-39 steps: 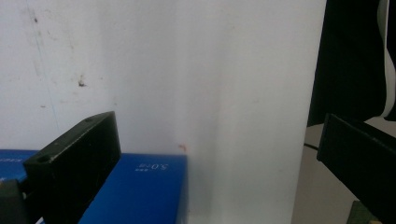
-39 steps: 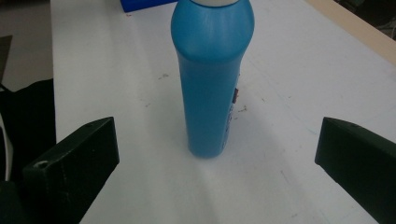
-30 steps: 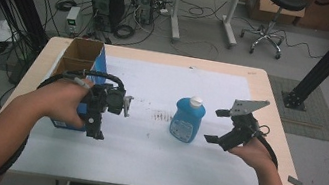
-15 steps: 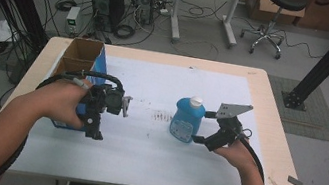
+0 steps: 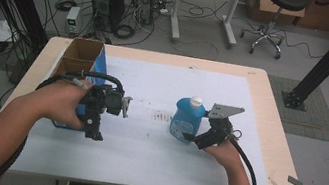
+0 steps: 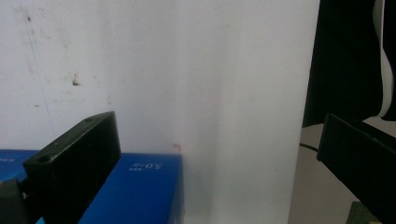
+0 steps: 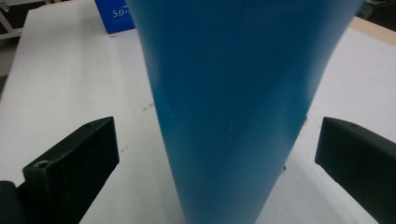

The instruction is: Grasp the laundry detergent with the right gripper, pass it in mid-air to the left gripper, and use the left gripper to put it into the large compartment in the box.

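Right gripper [image 7: 217, 172]: jaws are standing wide apart, not touching; bottle [image 7: 238, 93] between them
Left gripper [image 6: 219, 168]: is hovering spread above box [image 6: 135, 186]

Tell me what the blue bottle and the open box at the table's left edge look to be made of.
Blue bottle: probably plastic, smooth and slightly glossy, with soft highlights on its wall in the right gripper view; its white cap looks plastic too.
Open box: likely cardboard, with a matte brown inside and flaps and a printed blue outer face.
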{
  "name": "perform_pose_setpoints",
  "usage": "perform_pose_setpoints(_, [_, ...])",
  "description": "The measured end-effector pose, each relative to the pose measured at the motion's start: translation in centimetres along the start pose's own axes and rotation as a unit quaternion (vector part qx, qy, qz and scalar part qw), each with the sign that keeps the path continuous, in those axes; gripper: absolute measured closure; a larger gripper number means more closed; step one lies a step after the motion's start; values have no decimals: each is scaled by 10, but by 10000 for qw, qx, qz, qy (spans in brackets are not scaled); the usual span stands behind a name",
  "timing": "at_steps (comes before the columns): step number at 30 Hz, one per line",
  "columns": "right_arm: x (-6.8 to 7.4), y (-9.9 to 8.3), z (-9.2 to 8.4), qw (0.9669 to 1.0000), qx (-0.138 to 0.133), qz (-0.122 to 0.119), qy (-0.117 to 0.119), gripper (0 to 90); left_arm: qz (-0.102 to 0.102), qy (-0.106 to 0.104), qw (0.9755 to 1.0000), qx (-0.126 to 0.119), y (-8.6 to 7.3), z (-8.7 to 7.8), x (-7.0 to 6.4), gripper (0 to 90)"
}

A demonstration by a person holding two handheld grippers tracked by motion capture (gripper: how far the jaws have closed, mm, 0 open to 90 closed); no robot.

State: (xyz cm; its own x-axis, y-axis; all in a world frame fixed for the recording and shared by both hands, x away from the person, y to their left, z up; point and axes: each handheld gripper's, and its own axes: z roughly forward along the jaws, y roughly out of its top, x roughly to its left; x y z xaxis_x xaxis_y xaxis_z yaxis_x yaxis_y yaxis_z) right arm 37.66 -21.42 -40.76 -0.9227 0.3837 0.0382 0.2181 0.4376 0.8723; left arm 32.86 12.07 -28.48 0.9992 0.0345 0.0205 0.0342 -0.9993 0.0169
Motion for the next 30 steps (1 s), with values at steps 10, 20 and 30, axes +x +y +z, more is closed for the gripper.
perform_pose_setpoints(10, [1, -3, 12, 9997, -214, 59, -89, 0, -31, -2, 10000, -17, -4, 1, -1, 1])
perform_pose_setpoints(20, [2, -8, 19, 9990, -372, 61, -237, 0, -52, -8, 10000, 1, -6, 3, -1, 1])
perform_pose_setpoints(30, [4, -9, 22, 9986, -424, 41, -300, 18, -46, -15, 10000, 0, -6, 3, -2, 1])
